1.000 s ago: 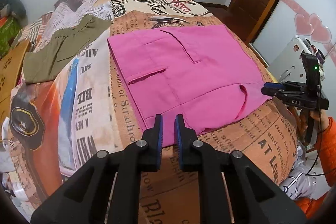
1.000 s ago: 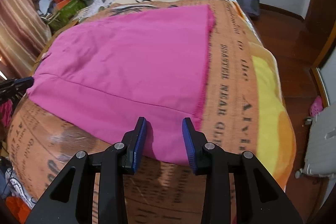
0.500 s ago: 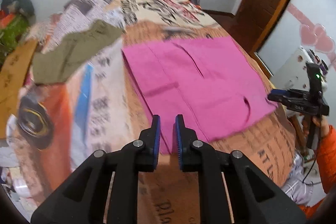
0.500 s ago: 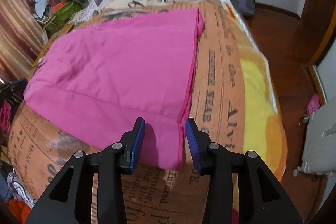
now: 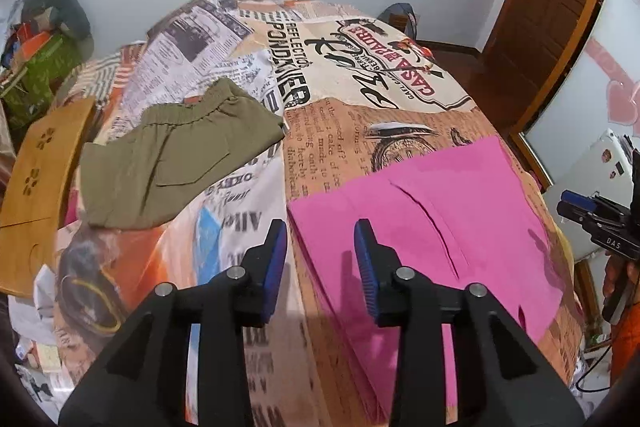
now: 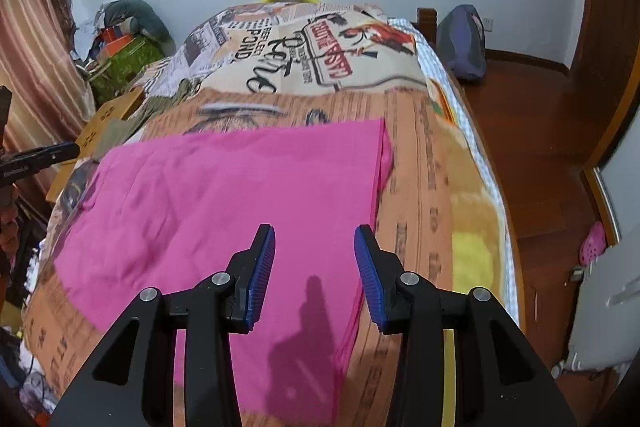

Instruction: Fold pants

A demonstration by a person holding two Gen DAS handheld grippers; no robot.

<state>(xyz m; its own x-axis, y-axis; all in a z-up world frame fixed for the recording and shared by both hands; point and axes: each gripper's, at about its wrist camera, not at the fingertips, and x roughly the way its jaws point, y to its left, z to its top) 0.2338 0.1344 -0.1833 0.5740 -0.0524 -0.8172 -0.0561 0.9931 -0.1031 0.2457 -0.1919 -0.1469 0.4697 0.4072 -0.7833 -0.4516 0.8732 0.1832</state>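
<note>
The pink pants (image 5: 432,227) lie folded flat on the newspaper-print bedspread (image 5: 336,123); they also show in the right wrist view (image 6: 224,211). My left gripper (image 5: 320,263) is open and empty, hovering over the pants' left edge. My right gripper (image 6: 314,271) is open and empty above the pants' near right part, close to their right edge. The right gripper also shows at the far right of the left wrist view (image 5: 576,205).
Folded olive-green pants (image 5: 172,155) lie on the bed to the left of the pink ones. A wooden board (image 5: 40,163) sits at the bed's left side. A bag (image 6: 464,43) and a wooden floor (image 6: 532,131) are to the right.
The left gripper has opened from a nearly shut stance and swung left. The right gripper has opened wider and risen. The pants lie flatter on the bed.
</note>
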